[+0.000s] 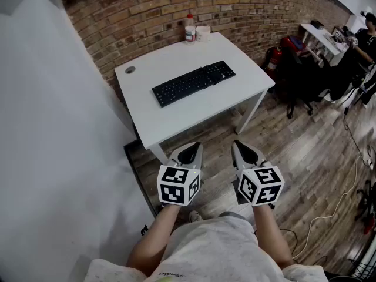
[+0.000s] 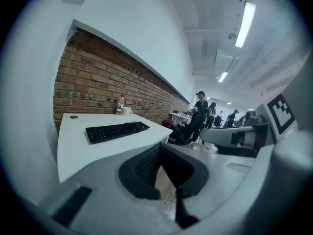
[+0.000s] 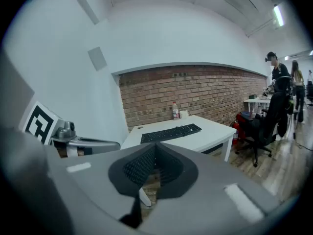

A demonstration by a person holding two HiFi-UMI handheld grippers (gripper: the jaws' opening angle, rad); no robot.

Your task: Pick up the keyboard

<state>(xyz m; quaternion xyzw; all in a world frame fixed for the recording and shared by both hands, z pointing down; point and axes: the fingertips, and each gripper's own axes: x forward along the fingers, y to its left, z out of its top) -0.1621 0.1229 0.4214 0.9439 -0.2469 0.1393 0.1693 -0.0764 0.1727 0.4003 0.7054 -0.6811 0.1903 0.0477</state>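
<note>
The keyboard (image 1: 194,83) is black, long and slim, and lies flat, keys up, on a white table (image 1: 176,119). It sits well ahead of the left gripper (image 1: 189,153) and right gripper (image 1: 245,151), touching neither, slanted so its right end lies farther from them.

Left tool (image 1: 189,154) and right tool (image 1: 244,152) closed, empty, side by side.

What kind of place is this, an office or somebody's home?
Most likely an open-plan office: a white desk with a black keyboard against a brick wall, black office chairs beside further desks, and people working under ceiling strip lights.
</note>
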